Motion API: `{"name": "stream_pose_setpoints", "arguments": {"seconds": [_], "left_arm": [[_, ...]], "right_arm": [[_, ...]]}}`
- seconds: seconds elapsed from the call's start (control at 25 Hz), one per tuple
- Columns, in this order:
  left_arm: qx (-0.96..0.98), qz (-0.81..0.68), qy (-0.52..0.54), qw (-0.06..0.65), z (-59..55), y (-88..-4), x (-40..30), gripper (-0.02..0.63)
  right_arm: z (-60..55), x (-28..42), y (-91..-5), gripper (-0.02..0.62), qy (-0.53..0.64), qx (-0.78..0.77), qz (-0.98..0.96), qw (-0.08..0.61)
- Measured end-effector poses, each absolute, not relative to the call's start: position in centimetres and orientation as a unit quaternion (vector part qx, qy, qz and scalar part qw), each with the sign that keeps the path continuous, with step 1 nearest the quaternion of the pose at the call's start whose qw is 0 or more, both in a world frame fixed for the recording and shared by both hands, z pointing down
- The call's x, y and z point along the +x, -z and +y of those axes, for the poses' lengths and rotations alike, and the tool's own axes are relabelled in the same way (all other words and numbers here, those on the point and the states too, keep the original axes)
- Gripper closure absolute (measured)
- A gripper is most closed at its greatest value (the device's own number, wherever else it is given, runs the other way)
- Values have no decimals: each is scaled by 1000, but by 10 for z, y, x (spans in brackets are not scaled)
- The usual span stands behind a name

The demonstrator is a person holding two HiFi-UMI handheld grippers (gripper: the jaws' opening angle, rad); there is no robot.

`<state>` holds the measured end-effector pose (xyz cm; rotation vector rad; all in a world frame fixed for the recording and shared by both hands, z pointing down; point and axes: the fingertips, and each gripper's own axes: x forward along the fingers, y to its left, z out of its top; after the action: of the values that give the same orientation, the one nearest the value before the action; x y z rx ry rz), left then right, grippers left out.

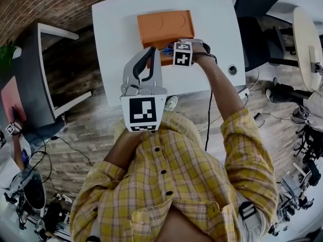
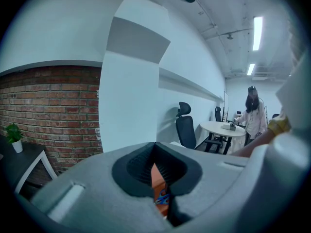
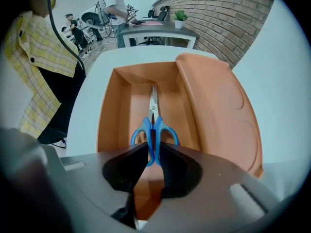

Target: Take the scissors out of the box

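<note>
Head view: left gripper (image 1: 150, 50) at near edge of open box (image 1: 164, 26) on worktop (image 1: 116, 34)

Left gripper view: tips pinched together, nothing between

Right gripper view: right gripper (image 3: 153, 152) clamped on scissors (image 3: 153, 125) handles inside box, blades pointing straight away, lengthwise

A white table (image 1: 113, 39) stood on the pale paved floor, its top bare but for one thing. An orange box (image 1: 166, 29) lay flat on the tabletop, about midway between the left and right edges and well clear of both. The box was open: its lid (image 3: 218, 110) rested face up on the tabletop toward the far edge, and the shallow tray (image 3: 114, 110) lay beside it toward the near edge. Close to the right edge, near the near right corner, a small round fitting (image 1: 232, 69) was set into the tabletop, well apart from the box
</note>
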<state>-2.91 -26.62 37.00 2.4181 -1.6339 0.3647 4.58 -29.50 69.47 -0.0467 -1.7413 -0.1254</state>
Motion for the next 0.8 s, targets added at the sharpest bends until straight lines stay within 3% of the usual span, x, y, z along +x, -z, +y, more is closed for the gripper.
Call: {"name": "stream_pose_setpoints", "arguments": {"seconds": [0.8], "left_arm": [[815, -562, -112, 86, -242, -357, -36, 609]], "right_arm": [[-281, 46, -640, 514, 18, 66, -801, 595]]}}
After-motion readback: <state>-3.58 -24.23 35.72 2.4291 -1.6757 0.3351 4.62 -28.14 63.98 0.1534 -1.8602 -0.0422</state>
